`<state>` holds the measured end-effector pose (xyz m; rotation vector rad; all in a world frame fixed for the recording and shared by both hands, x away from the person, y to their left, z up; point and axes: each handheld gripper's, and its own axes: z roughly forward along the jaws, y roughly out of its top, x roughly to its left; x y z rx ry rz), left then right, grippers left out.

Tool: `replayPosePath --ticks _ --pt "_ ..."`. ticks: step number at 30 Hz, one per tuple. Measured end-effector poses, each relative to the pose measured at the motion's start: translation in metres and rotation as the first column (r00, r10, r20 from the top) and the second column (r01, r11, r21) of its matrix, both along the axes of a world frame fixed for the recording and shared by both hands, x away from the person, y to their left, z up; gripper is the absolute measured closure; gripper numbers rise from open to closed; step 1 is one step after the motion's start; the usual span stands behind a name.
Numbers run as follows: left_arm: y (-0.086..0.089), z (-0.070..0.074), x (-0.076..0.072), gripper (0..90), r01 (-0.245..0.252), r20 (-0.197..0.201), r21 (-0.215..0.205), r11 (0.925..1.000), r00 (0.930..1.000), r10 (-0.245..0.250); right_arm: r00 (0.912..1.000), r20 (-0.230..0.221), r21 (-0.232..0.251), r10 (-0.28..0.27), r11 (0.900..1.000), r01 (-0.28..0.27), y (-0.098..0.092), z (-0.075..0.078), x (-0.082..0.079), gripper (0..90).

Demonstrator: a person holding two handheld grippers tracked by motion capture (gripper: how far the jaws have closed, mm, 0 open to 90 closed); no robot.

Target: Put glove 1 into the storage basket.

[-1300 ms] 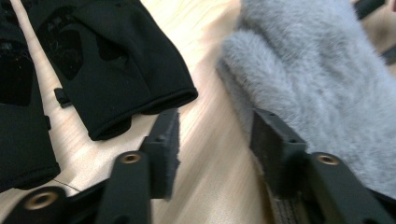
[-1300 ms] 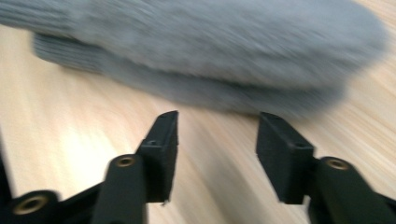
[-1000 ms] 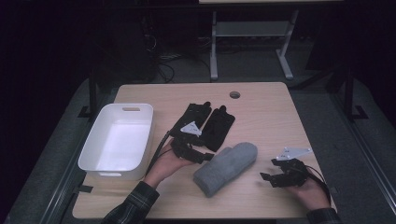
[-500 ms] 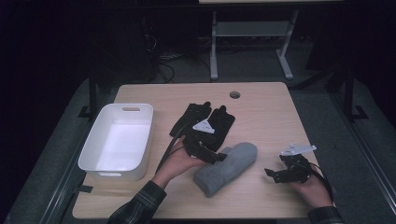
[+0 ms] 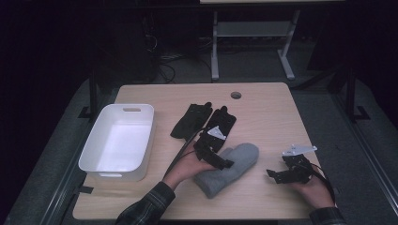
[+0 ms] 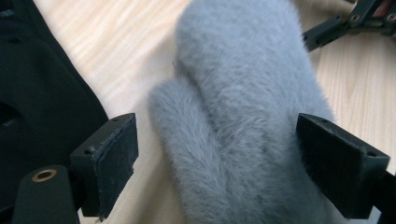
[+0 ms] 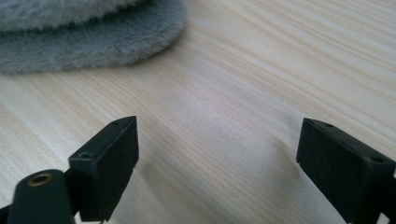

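A fuzzy grey mitten lies on the wooden table near its front middle. My left gripper hovers right over it, open, and in the left gripper view the mitten sits between the spread jaws with its thumb toward the left pad. Two black gloves lie side by side just beyond the mitten; one shows at the left edge of the left gripper view as a black glove. My right gripper rests low over bare wood to the mitten's right, open and holding nothing, with the mitten's edge ahead of it.
A white rectangular bin stands on the left part of the table. A round cable hole is near the far edge. Dark floor, cables and a white table frame lie beyond.
My left gripper has moved right and forward from beside the gloves to over the mitten. My right gripper has shifted slightly left toward the mitten.
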<state>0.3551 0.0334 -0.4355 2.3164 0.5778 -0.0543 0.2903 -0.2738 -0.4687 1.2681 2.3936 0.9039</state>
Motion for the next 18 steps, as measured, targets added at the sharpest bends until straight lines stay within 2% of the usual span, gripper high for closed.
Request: replayPosePath --ticks 1,11,14,18 --pt "-0.001 -0.002 -0.001 13.6 -0.006 -0.008 -0.004 1.0 0.9999 0.006 1.0 0.002 -0.002 -0.001 1.0 0.001 0.0 0.0 0.0 11.4" --pt "-0.008 -0.017 -0.004 13.0 0.028 -0.024 0.061 0.9978 0.9994 -0.026 0.9999 0.013 -0.026 -0.005 1.0 0.005 0.002 -0.004 0.001 7.2" --pt "-0.009 -0.02 -0.003 13.2 0.035 -0.04 0.067 0.9971 0.9987 -0.033 0.9998 0.021 -0.028 -0.008 1.0 0.008 0.002 -0.005 0.001 3.4" --pt "-0.009 -0.023 -0.001 16.9 0.054 -0.084 0.058 0.9969 0.9952 -0.049 0.9995 0.03 -0.024 -0.009 1.0 0.01 0.003 -0.007 0.001 3.1"
